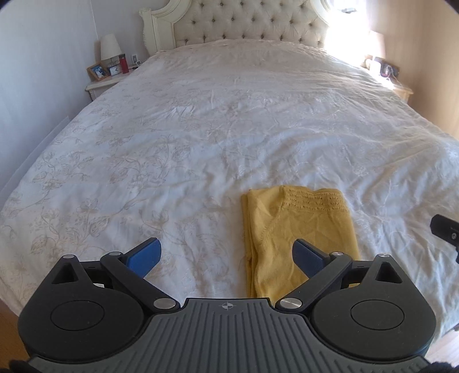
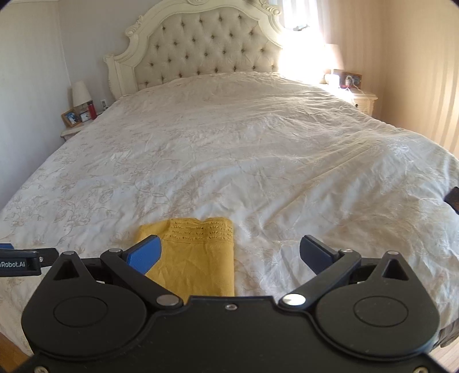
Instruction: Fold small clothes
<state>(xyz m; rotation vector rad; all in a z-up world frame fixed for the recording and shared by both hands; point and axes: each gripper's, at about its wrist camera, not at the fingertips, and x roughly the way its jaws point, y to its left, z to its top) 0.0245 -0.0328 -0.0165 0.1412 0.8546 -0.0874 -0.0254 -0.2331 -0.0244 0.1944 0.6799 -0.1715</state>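
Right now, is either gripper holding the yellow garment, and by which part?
Nothing is held. The left gripper and right gripper are both open, above the bed. The folded yellow garment lies free on it.

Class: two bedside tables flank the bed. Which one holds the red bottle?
The white bedside table left of the tufted headboard: its red bottle stands beside a white-shaded lamp.
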